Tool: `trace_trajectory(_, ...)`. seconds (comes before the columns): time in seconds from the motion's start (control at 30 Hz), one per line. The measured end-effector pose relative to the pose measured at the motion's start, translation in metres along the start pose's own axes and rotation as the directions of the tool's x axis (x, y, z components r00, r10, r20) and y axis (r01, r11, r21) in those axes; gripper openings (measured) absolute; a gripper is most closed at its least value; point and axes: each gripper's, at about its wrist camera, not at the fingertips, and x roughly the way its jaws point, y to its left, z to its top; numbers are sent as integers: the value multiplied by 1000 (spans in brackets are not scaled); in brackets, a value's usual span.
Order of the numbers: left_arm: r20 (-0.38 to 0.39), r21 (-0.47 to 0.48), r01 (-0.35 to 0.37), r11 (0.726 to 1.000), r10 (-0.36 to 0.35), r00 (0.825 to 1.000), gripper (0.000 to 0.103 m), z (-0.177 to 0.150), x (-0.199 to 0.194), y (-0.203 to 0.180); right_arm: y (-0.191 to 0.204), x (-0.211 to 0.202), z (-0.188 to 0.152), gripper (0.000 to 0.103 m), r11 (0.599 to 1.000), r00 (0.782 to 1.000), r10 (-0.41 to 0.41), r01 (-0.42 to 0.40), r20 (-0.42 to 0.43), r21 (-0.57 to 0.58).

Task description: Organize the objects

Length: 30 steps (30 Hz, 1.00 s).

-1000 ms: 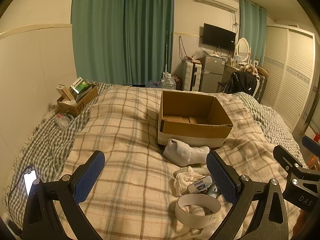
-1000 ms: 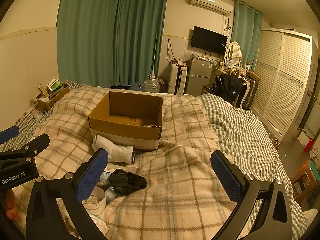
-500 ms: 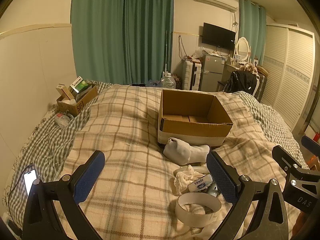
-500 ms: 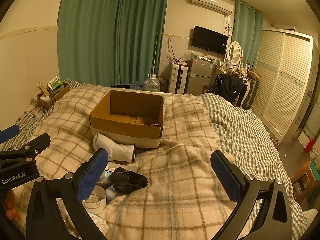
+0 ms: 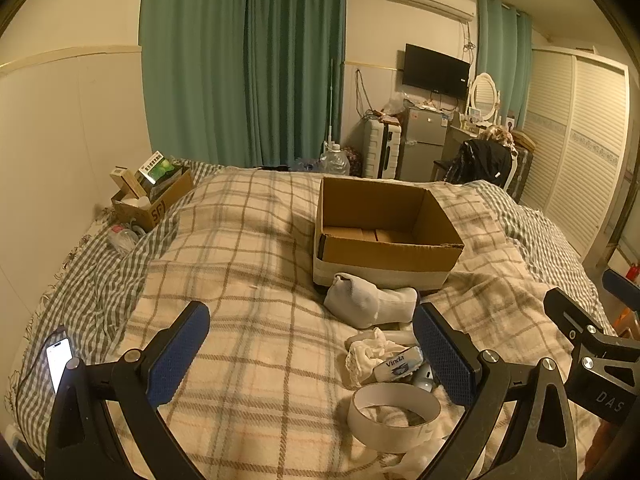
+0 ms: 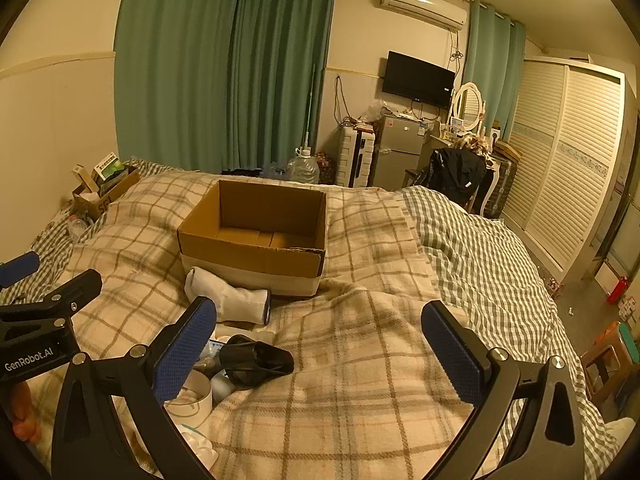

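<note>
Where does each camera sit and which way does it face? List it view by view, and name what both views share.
Left wrist: on the left gripper, looking forward over the plaid bed; its two open fingers show, and the right gripper's frame at the right edge.
Right wrist: on the right gripper, facing the same way from further right; its open fingers show, with the left gripper's frame at the left edge.
Shared: cardboard box, white sock, tape ring.

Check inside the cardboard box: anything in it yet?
Cardboard box looks empty: only bare folded bottom flaps show. The near wall hides the front strip of its floor. White sock lies outside, in front of it.
</note>
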Motion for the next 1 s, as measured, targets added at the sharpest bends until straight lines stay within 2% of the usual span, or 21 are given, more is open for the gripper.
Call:
trace_trajectory(0.27, -15, 7, 51, 999, -51, 999, 103, 2, -12, -7, -5, -12, 4, 102, 1000, 1000, -14, 14, 18, -2)
trace_trajectory(0.47, -122, 68, 108, 992, -99, 988, 103, -19, -11, -27, -14, -20, -1, 103, 999, 999, -34, 34, 7, -7)
trace_trajectory(0.57, -221, 98, 171, 980, -146, 964, 103, -39, -5, -42, -18, -18, -9, 102, 999, 999, -43, 43, -13, -7)
trace_trajectory(0.63, -293, 106, 229, 968, -190, 937, 103, -53, 2, -53, -22, -16, -14, 103, 999, 999, -46, 46, -26, -2)
trace_trajectory(0.7, -343, 112, 264, 958, -212, 915, 103, -65, 7, -63, -25, -13, -18, 103, 999, 998, -45, 45, -39, 3)
trace_trajectory(0.77, -371, 126, 283, 951, -220, 902, 103, -74, 13, -72, -27, -12, -22, 103, 999, 998, -46, 46, -45, 5)
trace_trajectory(0.83, -379, 140, 287, 948, -216, 900, 98, -78, 18, -77, -29, -11, -25, 103, 999, 998, -48, 48, -50, 8)
trace_trajectory(0.9, -414, 121, 306, 944, -233, 880, 79, -81, 26, -76, -30, -9, -27, 102, 999, 997, -47, 48, -58, 13)
trace_trajectory(0.93, -430, 105, 318, 942, -245, 869, 79, -82, 30, -75, -30, -8, -28, 102, 999, 997, -47, 48, -61, 15)
trace_trajectory(1.0, -426, 67, 344, 936, -285, 859, 79, -83, 30, -70, -30, -5, -29, 103, 999, 997, -42, 43, -71, 15)
